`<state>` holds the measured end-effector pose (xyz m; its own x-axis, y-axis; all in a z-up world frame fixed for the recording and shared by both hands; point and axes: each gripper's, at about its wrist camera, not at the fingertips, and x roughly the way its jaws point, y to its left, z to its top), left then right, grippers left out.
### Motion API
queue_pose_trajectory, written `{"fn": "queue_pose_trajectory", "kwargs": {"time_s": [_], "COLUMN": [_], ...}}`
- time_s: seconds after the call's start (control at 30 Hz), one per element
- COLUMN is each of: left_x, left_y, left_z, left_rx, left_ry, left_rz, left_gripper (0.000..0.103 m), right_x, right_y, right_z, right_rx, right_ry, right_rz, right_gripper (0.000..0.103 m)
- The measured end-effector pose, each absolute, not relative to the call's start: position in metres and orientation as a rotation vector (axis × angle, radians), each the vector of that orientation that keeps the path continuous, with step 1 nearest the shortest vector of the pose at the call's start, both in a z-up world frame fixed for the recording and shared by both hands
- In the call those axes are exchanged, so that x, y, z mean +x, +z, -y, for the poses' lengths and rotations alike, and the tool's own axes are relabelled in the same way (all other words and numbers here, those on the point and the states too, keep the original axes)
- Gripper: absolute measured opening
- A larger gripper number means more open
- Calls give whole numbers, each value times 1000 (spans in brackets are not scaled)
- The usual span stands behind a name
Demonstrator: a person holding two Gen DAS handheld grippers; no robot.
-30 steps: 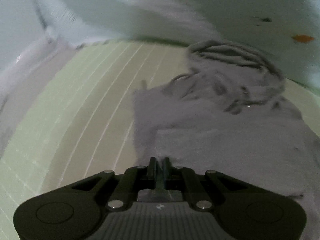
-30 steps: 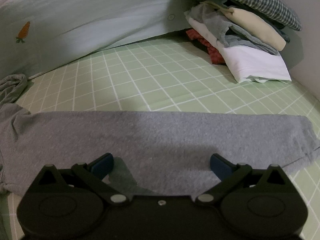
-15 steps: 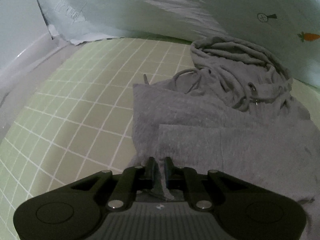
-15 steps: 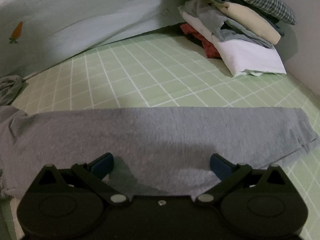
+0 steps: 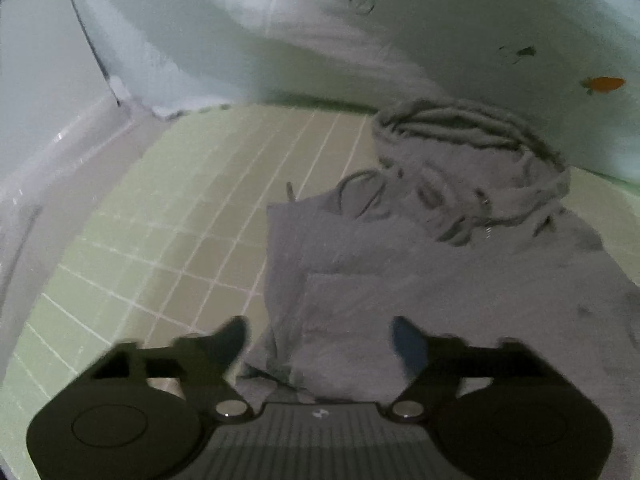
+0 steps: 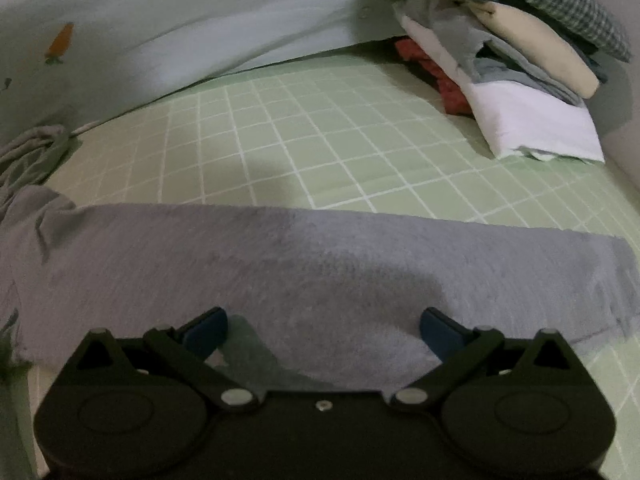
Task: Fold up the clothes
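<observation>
At far left a pale bed rail [image 5: 60, 148] borders the green checked sheet [image 5: 168, 216], which lies bare up to the grey hoodie [image 5: 440, 240]. The left gripper [image 5: 320, 340] is opening, its 2 jaws wide, a folded hoodie edge between them but unpressed. The right gripper [image 6: 324, 326] stands apart over the hoodie's flat folded body [image 6: 320, 264]. A stack of folded clothes [image 6: 520, 92] fills the far right corner. No writing is readable.

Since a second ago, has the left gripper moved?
Yes. The left gripper has let go of the grey hoodie; its fingers are opening and it has backed away, judged against the hoodie's edge on the checked sheet.
</observation>
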<state>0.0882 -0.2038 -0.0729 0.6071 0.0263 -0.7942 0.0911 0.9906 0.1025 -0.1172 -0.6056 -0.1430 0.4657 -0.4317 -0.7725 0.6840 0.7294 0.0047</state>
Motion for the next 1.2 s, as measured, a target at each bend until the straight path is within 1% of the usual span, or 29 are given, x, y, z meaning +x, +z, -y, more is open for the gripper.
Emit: {"fn": "queue_pose_trajectory", "kwargs": {"time_s": [0.17, 0.37, 0.53, 0.83, 1.2], "left_x": [73, 67, 65, 67, 62], "left_y": [-48, -37, -30, -24, -30], "left_z": [231, 256, 271, 290, 300], "left_rx": [226, 304, 358, 408, 433], "left_ry": [-77, -110, -123, -123, -139], "left_rz": [-867, -843, -830, -837, -863], "left_gripper": [96, 97, 97, 98, 98], "right_x": [-142, -179, -207, -244, -259], "right_y": [-143, -146, -153, -154, -157], "right_z": [629, 670, 704, 747, 757], "right_rx": [364, 352, 336, 349, 427], "right_ry": [-815, -983, -1065, -1210, -1213], "right_rz": [-770, -705, -688, -632, -592], "right_gripper": [103, 103, 103, 103, 103]}}
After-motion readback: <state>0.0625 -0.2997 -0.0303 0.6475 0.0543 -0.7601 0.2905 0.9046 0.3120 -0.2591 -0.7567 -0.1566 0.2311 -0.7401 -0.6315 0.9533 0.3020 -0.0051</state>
